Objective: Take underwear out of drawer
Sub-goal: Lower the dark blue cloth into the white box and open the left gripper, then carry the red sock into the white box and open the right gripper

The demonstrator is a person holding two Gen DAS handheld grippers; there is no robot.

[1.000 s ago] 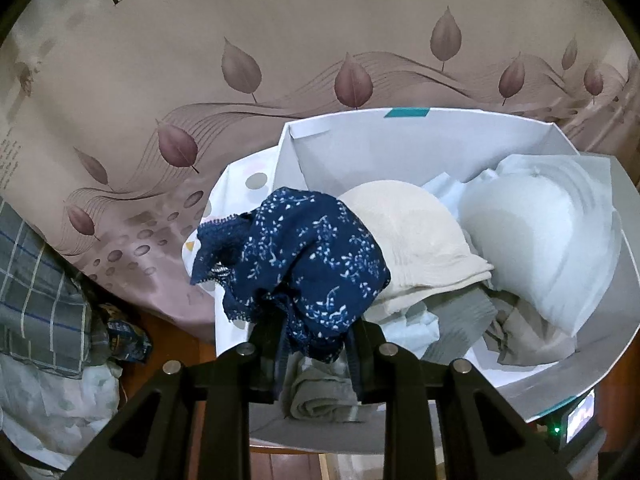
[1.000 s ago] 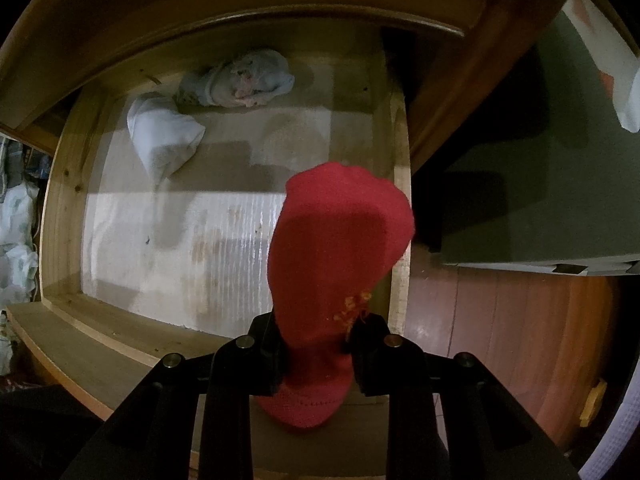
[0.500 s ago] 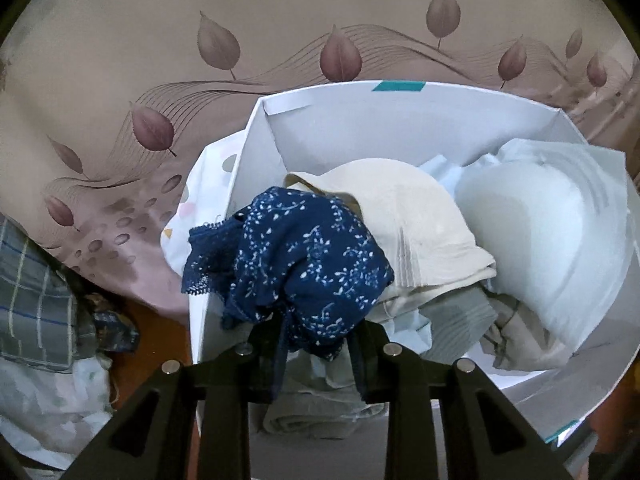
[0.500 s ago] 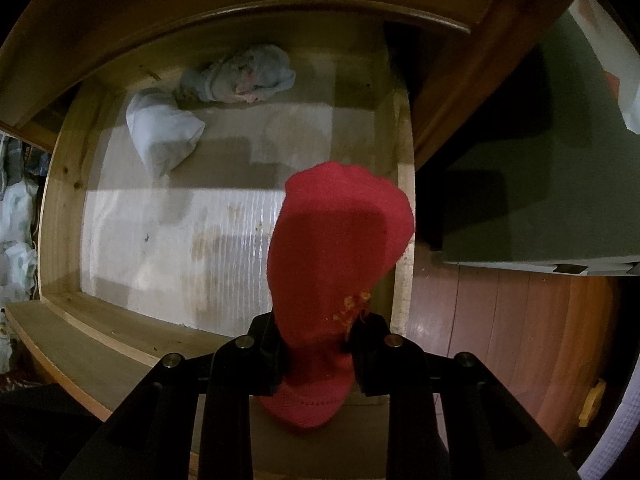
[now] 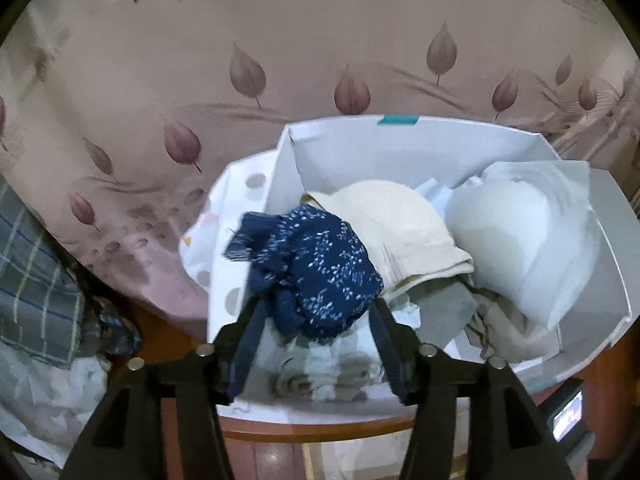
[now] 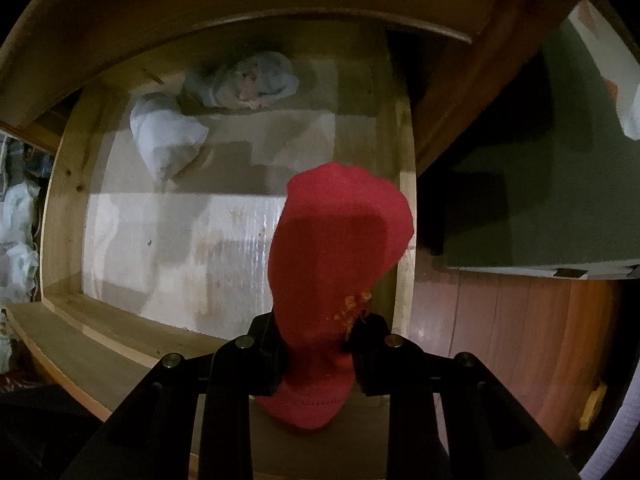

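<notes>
The left gripper (image 5: pixel 316 328) points down over the near left corner of a white box (image 5: pixel 400 140); its jaws are opening, and the navy floral underwear (image 5: pixel 316 272) sits bunched between them, the pads no longer pressing it. The box's folded walls stand upright at the back and left, leaving the top open. It is packed almost to the rim with a cream ribbed garment (image 5: pixel 400 224), a pale padded piece (image 5: pixel 520 236) leaning on the right wall, and grey folded cloth (image 5: pixel 448 312) lower down. Behind the box lies a beige bedsheet (image 5: pixel 280 40) printed with mauve leaves; a plaid cloth (image 5: pixel 32 288) is heaped at the left edge, and reddish wood floor shows below. In the right wrist view, the right gripper (image 6: pixel 316 340) points straight down, its jaws pinching a red knitted garment (image 6: pixel 340 248) with a small yellow motif, which hangs above the right side wall of the open wooden drawer (image 6: pixel 60 208). The drawer's pale lined bottom is mostly bare, giving wide free room; only a white bundle (image 6: pixel 164 136) and a light blue bundle (image 6: pixel 244 84) lie toward the back left corner. To the right, glossy red-brown floorboards (image 6: pixel 500 320) run beside a dark green slab (image 6: pixel 540 184).
</notes>
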